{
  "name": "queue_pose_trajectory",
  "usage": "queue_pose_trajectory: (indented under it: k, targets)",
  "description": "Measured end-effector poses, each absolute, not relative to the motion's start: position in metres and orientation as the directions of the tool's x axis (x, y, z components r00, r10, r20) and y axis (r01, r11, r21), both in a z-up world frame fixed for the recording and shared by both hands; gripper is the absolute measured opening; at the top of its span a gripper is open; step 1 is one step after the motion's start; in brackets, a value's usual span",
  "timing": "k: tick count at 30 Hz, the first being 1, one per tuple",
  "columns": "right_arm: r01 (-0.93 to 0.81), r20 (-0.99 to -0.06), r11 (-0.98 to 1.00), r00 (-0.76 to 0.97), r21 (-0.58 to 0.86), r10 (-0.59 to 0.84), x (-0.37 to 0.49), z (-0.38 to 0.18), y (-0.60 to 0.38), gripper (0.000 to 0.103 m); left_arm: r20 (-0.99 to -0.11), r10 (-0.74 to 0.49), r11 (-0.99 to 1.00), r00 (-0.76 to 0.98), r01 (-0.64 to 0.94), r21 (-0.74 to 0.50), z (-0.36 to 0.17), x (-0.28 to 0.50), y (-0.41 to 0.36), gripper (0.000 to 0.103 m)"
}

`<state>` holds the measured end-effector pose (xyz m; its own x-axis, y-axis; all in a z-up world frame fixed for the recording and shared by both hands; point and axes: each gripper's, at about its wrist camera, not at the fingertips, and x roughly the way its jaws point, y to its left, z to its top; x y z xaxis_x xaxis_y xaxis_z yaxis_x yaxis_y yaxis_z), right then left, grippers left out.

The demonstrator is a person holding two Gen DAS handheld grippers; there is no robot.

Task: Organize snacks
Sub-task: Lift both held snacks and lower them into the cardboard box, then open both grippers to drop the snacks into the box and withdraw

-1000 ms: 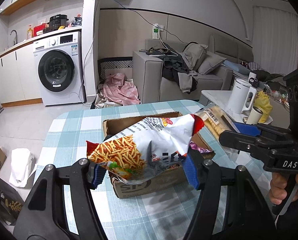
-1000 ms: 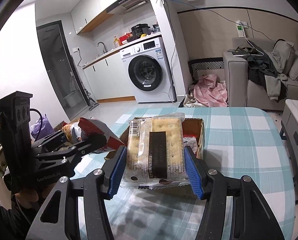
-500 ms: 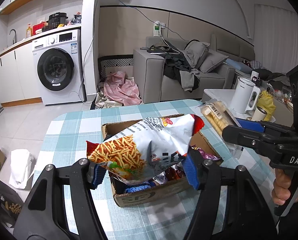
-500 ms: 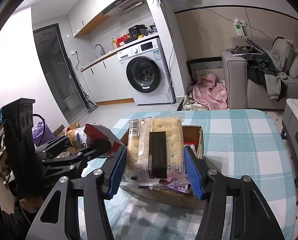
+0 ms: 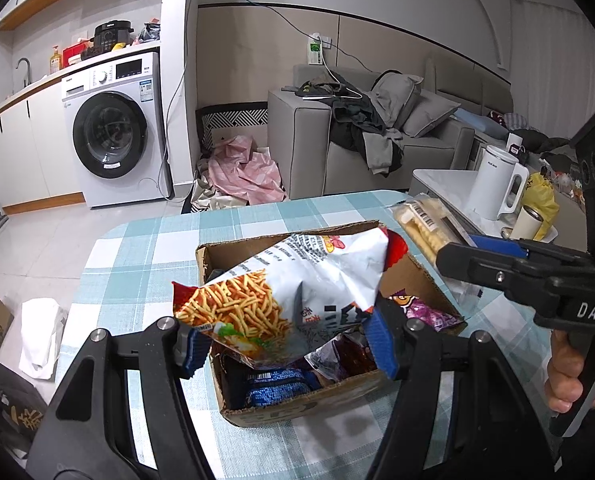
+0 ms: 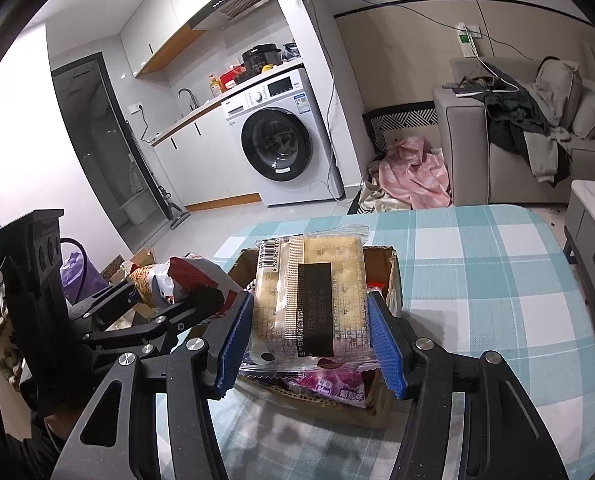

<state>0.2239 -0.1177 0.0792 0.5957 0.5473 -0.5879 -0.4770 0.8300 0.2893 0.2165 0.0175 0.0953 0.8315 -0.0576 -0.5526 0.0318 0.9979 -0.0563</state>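
Here, at the frame's centre, the cardboard box (image 5: 297, 408) sat on the checked table (image 5: 137, 248), showing more packets inside than 1 second earlier. Above it, the left gripper (image 5: 289, 344) clamped a crisp bag (image 5: 281, 292) between both pads. The right gripper (image 6: 309, 340) squeezed a clear cracker pack (image 6: 309, 292) over the box, lower centre.

both grippers, left gripper (image 5: 289, 344) and right gripper (image 6: 309, 340), clamped, tilted downward
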Motion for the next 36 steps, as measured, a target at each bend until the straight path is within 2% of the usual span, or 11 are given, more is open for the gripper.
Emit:
queue_pose_trajectory:
  k: [18, 36]
  targets:
    - [-0.45, -0.636, 0.839, 0.559, 0.307, 0.532, 0.257, 0.039, -0.097, 0.058, -0.614, -0.056, 0.998, 0.787, 0.017, -0.068, 0.038, 0.275, 0.039, 0.062]
    - [-0.434, -0.655, 0.866, 0.583, 0.249, 0.481, 0.27, 0.024, -0.09, 0.058, -0.649, -0.056, 0.998, 0.759, 0.043, -0.037, 0.001, 0.303, 0.038, 0.065]
